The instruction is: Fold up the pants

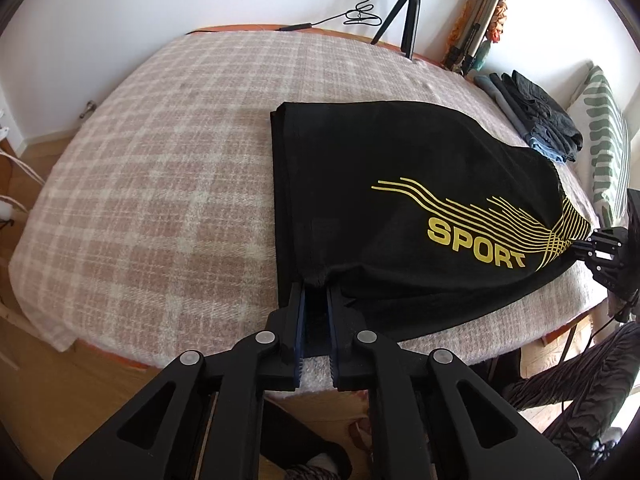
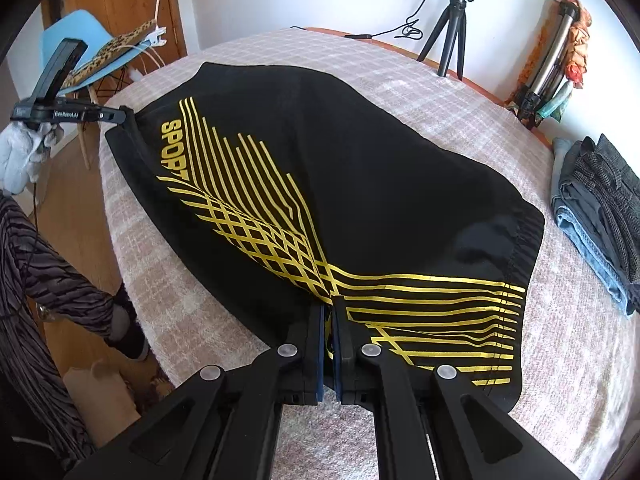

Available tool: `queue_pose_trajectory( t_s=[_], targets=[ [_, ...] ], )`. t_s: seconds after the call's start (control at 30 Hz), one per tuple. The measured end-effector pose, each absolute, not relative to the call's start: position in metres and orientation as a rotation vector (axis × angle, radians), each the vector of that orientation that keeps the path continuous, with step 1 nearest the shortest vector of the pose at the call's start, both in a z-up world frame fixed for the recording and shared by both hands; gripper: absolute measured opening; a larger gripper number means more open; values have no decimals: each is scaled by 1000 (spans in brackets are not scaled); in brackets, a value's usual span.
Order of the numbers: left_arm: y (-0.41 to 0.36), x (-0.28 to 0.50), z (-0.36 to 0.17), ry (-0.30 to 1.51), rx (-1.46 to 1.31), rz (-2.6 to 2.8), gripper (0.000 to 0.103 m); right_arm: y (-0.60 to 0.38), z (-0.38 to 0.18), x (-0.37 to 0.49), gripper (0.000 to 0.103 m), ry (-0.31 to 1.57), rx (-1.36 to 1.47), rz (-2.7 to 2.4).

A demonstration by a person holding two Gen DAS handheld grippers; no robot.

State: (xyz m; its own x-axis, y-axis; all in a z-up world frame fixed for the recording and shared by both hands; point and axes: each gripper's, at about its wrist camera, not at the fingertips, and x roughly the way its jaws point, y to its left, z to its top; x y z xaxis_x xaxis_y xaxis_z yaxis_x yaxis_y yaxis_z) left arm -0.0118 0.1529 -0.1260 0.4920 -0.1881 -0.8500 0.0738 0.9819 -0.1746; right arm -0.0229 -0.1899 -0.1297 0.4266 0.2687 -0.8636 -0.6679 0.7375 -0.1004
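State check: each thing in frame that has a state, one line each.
Black pants with yellow SPORT print: near edge pinched and lifted at two points, far part on the plaid blanket.
Left gripper: shut on the pants' edge.
Right gripper: shut on the printed edge.
Pile of grey and blue clothes: folded, stacked.

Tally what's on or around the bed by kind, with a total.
Black SPORT pants: 1
Hand-held grippers: 2, left and right
Pile of folded clothes: 1
Tripods: 2, black and silver
Blue chair: 1
Total: 7
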Motion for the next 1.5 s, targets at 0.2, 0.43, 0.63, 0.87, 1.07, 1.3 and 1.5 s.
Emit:
queue_pose_trajectory(
  t_s=[0.2, 0.43, 0.63, 0.87, 1.07, 1.3, 1.5],
  targets=[
    [173, -23, -99, 994, -135, -124, 16, -194, -132, -34, 19, 983, -519, 638],
    [155, -6, -82, 938, -125, -140, 16, -221, -112, -32, 41, 977, -320, 659],
    [89, 20, -106, 985, -23, -263, 16, -274, -80, -1, 54, 897, 15, 524],
    [12, 24, -115, 976, 102, -420, 16, -333, -103, 45, 55, 979, 294, 317],
    [-19, 11, -134, 1005, 242, -499, 16, -334, -127, 47, 46, 1074, 303, 341],
    [-4, -1, -135, 984, 249, -526, 17, -325, -131, 32, 17, 1092, 197, 320],
    [-8, -1, -130, 996, 252, -516, 17, -323, -122, 29, 38, 1071, 200, 371]
  ],
)
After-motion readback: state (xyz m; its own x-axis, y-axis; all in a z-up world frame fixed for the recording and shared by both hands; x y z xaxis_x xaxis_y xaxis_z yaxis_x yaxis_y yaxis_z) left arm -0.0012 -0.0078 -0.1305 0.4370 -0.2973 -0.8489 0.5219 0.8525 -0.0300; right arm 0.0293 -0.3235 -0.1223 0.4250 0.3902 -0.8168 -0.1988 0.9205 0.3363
